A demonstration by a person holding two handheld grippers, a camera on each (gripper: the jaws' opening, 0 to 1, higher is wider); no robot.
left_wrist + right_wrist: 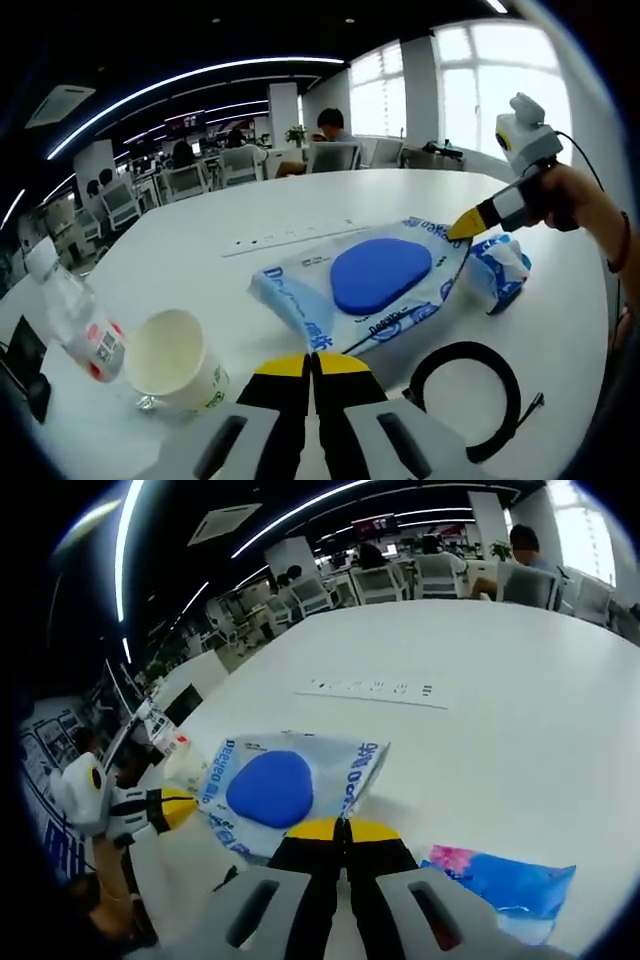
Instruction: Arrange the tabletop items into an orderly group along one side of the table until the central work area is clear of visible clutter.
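A clear plastic bag with a blue oval pad lies in the middle of the white table. My right gripper is shut with its yellow tips on the bag's edge, apparently pinching the film. A blue and white packet lies next to the bag. A paper cup rests on its side beside a plastic bottle. My left gripper is shut on nothing, hovering near the cup and a black cable loop.
A power strip is set flush in the table beyond the bag. A dark device sits at the table's edge by the bottle. Office chairs and seated people lie beyond the far edge.
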